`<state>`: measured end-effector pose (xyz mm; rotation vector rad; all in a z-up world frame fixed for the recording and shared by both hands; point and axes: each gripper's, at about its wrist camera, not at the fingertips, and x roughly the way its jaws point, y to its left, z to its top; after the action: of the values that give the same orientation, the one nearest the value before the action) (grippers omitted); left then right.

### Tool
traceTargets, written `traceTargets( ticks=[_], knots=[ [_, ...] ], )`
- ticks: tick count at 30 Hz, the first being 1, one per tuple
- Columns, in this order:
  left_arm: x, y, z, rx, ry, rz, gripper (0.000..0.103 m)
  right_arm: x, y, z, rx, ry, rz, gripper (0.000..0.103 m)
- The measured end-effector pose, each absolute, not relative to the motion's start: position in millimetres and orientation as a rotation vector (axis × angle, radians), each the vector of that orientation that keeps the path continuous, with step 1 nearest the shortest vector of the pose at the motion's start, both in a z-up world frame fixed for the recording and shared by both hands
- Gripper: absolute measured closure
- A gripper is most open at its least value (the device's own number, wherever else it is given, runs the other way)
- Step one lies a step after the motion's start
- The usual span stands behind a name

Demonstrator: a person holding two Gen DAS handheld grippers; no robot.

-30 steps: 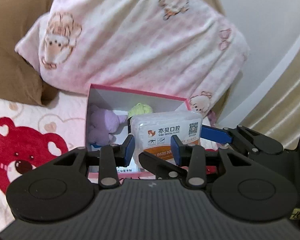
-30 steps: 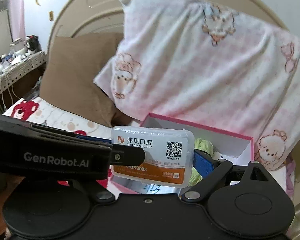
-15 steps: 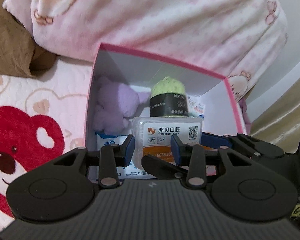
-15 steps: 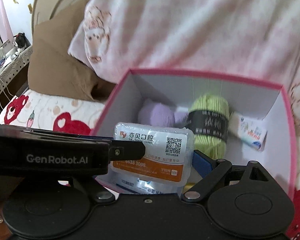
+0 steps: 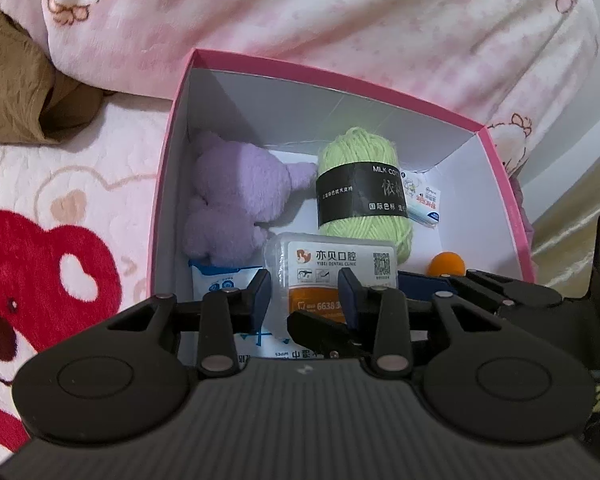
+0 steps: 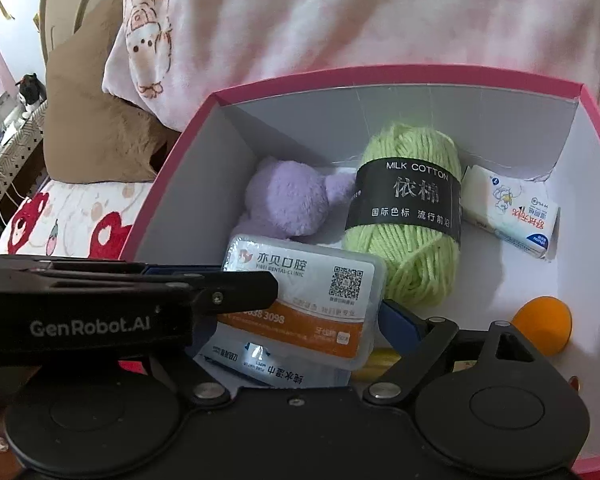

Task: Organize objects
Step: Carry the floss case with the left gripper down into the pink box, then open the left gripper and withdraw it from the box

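I look down into an open pink cardboard carton [image 5: 300,66]. My left gripper [image 5: 303,292] is clamped on the left end of a clear plastic dental floss box [image 6: 300,280], low inside the carton at six o'clock. My right gripper [image 6: 304,300] is closing around it (one finger hidden; I cannot tell if it presses). A green yarn ball [image 6: 404,240] lies at one o'clock and a purple plush toy [image 6: 288,204] at eleven.

A pink rim and white inside are shown on the box [image 6: 400,76]; purple on the plush toy [image 6: 288,204], light green with a black band on the yarn [image 6: 412,216], orange on the ball [image 6: 542,326], red bears on the bedspread [image 5: 40,264]
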<state>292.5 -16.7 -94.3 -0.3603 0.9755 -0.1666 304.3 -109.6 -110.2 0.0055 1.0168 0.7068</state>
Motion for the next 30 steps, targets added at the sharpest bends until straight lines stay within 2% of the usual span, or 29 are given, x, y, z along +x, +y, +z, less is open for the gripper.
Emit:
traceTargets(
  ticks=[5,6,10,19,30],
  knots=[
    [290.3,-17.5,-93.3,-0.344,0.993,-0.172,0.068,300.5,-110.9,-109.2,-0.014,1.014,0.718,0.014],
    [289.0,-18.0,-92.1,-0.331,1.006,-0.168,0.07,299.2,-109.9,-109.4,-0.022,1.021,0.723,0.018],
    [286.4,-16.7,-88.9,-0.325,1.026,-0.167,0.07,297.4,-108.9,-111.3,-0.028,1.035,0.727,0.02],
    [283.7,-12.4,-85.4,-0.357,1.013,-0.164,0.07,301.7,-111.2,-115.0,0.044,1.079,0.7,0.043],
    [285.9,-11.2,-85.5,-0.369,1.005,-0.155,0.07,306.3,-106.9,-135.5,0.146,1.151,0.627,0.043]
  ],
)
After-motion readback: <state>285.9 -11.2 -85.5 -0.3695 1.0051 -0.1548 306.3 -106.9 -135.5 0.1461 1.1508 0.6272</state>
